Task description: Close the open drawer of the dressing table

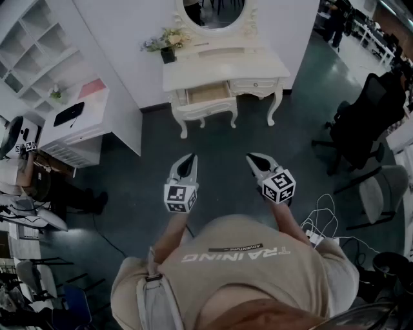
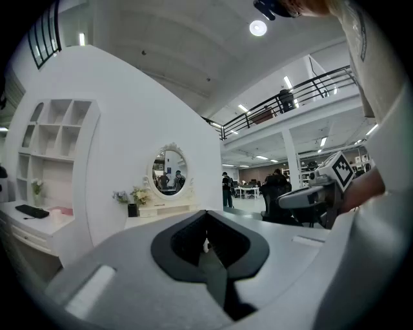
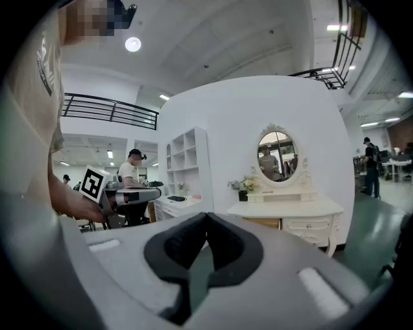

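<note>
The white dressing table (image 1: 222,72) stands against the far wall under an oval mirror (image 1: 213,11). Its left drawer (image 1: 208,93) is pulled out and shows a wooden inside; the right drawer (image 1: 258,84) sits flush. Both grippers hover over the dark floor well short of the table. My left gripper (image 1: 188,160) has its jaws together with nothing in them, and so does my right gripper (image 1: 253,158). The right gripper view shows the table (image 3: 290,209) ahead, with the open drawer (image 3: 263,223) on its left side. In the left gripper view the table (image 2: 161,209) is far off.
A vase of flowers (image 1: 164,44) stands on the table's left end. A white desk and shelf unit (image 1: 74,122) are at the left. A black office chair (image 1: 368,122), a grey chair (image 1: 381,193) and floor cables (image 1: 319,225) lie to the right.
</note>
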Demonstrator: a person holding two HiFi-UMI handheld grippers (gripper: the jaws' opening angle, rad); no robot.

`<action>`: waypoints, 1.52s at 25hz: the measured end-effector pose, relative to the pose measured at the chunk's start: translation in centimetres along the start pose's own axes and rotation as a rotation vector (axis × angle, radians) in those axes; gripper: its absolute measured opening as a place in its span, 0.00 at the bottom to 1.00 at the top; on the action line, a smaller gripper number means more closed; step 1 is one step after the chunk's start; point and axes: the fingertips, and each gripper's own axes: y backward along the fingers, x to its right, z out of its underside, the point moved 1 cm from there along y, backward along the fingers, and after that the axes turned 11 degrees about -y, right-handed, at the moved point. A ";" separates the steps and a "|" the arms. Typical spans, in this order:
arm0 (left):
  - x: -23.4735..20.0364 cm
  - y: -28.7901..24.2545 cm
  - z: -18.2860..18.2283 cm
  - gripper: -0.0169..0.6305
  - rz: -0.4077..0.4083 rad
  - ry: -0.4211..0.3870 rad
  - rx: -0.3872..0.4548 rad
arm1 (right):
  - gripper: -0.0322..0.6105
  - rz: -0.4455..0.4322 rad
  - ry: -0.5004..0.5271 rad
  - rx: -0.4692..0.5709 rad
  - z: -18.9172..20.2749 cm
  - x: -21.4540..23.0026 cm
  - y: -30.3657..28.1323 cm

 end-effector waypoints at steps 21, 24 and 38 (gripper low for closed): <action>-3.7 -1.3 7.9 0.04 0.147 0.128 -0.085 | 0.06 0.099 -0.006 -0.075 3.6 -0.2 -6.5; -3.4 -1.4 10.4 0.04 0.177 0.165 -0.129 | 0.06 0.094 -0.018 -0.141 6.0 -0.2 -7.3; -5.8 -13.8 11.0 0.04 0.135 0.146 -0.173 | 0.06 0.015 -0.039 -0.198 6.5 9.6 -16.3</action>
